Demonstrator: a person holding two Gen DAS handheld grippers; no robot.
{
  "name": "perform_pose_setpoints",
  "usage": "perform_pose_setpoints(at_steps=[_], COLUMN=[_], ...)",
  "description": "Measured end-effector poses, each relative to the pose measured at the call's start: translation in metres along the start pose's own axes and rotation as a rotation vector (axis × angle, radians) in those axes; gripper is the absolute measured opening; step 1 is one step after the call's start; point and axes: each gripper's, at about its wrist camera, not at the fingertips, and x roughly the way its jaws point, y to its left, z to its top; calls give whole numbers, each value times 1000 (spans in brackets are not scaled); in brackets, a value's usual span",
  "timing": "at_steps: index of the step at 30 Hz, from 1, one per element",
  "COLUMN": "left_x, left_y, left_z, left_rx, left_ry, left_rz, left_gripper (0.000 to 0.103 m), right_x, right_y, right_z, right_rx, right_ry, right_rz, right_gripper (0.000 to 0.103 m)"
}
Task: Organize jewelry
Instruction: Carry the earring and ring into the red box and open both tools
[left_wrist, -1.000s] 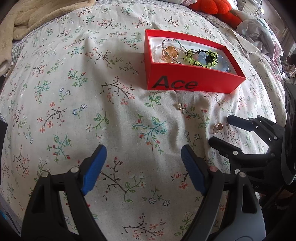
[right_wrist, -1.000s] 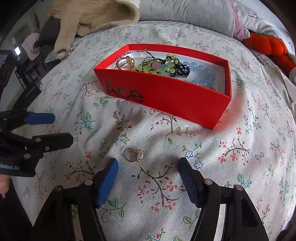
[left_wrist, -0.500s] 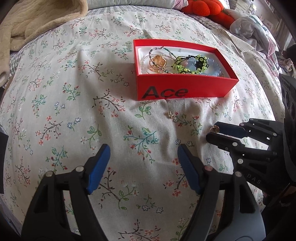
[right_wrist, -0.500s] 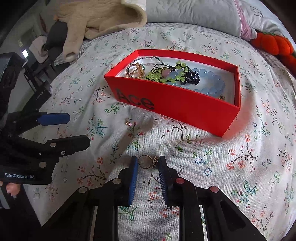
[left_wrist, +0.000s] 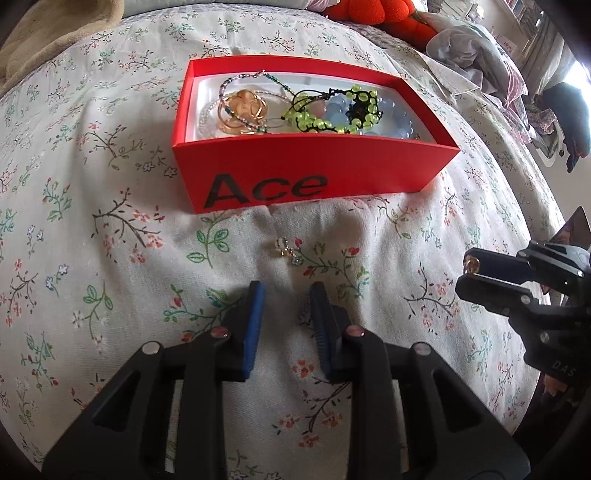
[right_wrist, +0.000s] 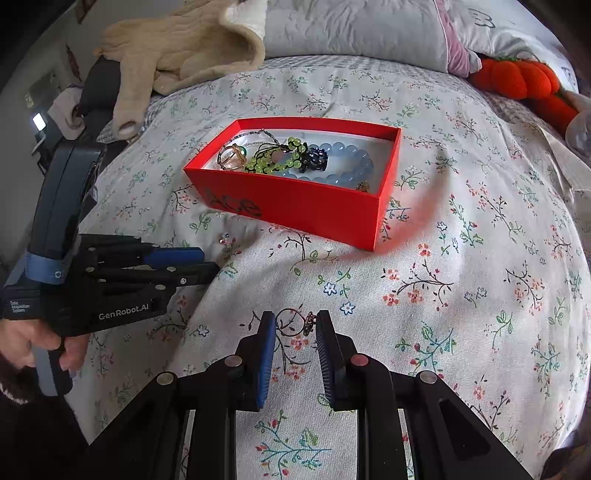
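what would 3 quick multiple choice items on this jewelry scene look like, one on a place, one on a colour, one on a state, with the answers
1. Where does the small earring lie?
A. inside the box
B. on the bedspread in front of the box
C. on the pillow

2. What colour is the box?
A. red
B. blue
C. white

3. What is the right gripper doing?
A. standing wide open over the box
B. clamped on a bead bracelet
C. shut on a gold ring

Answers:
1 B, it sits on the floral bedspread below the wall lettered Ace, ahead of the left gripper.
2 A, all its outer walls are red; only the lining is white.
3 C, the ring sits pinched between its blue pads, clear of the bedspread in the left wrist view.
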Motion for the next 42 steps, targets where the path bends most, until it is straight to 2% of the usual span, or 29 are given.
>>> perform_pose_setpoints(at_steps=[7, 12, 18, 22, 26, 33, 42], left_x=[9, 11, 14, 14, 12, -9, -52], left_y=[-9, -7, -9, -7, -7, -11, -15], left_z=[9, 14, 19, 21, 22, 22, 28], left_rx=[-7, -36, -26, -31, -36, -29, -37], left_ry=[-16, -13, -2, 14, 16, -23, -121], left_rz=[37, 35, 74, 89, 91, 77, 56], left_gripper=[28, 28, 19, 8, 7, 7, 7], right_x=[-10, -15, -18, -19, -19, -27, -42], right_y=[-16, -21, -18, -18, -24, -29, -30], right_z=[-14, -18, -17, -15, -11, 6, 35], right_rx=[24, 38, 35, 31, 62, 89, 109], right_ry=[7, 2, -6, -8, -5, -34, -101], right_rz=[-16, -21, -22, -26, -24, -25, -19], right_gripper=[22, 22, 22, 22, 22, 22, 22])
